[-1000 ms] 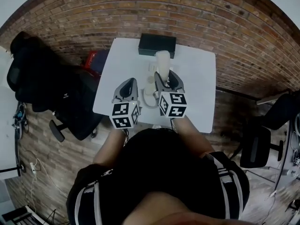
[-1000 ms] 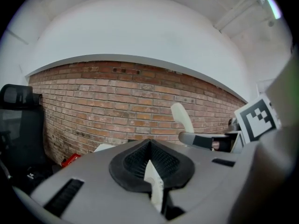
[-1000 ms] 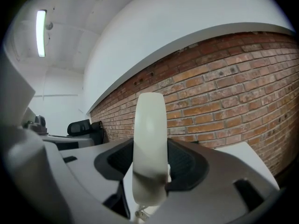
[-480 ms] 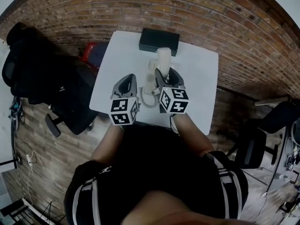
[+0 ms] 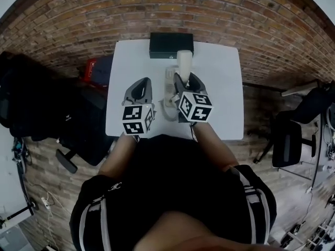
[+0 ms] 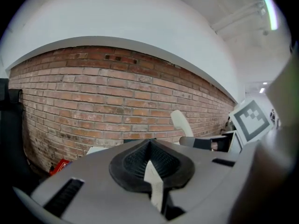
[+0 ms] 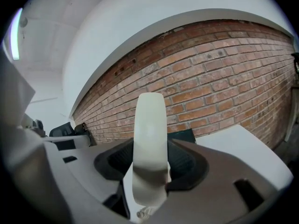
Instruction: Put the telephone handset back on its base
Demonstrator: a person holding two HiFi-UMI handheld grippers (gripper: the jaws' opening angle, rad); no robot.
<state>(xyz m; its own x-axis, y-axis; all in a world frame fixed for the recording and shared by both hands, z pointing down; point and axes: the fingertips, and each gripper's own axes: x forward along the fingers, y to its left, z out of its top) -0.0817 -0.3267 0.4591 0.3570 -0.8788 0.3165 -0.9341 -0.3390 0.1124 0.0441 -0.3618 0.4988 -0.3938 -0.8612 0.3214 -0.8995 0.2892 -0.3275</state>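
The cream telephone handset [image 5: 183, 63] sticks up and away from my right gripper [image 5: 183, 80], which is shut on its lower end. In the right gripper view the handset [image 7: 149, 139] rises straight between the dark pads [image 7: 184, 164]. Just left of that gripper, the white telephone base [image 5: 168, 89] lies on the white table [image 5: 220, 98], and a coiled cord [image 5: 168, 112] loops toward me. My left gripper [image 5: 139, 86] hovers left of the base, shut and holding nothing [image 6: 150, 164]. In the left gripper view the handset [image 6: 181, 123] shows to the right.
A black box [image 5: 171, 45] stands at the table's far edge against the brick wall. A black office chair [image 5: 68, 119] and a red item [image 5: 90, 69] are left of the table. Another chair [image 5: 288, 150] is to the right.
The head camera has shifted, so the table sits differently in the view. Both grippers keep about the same places over the table, and the right one still grips the handset.
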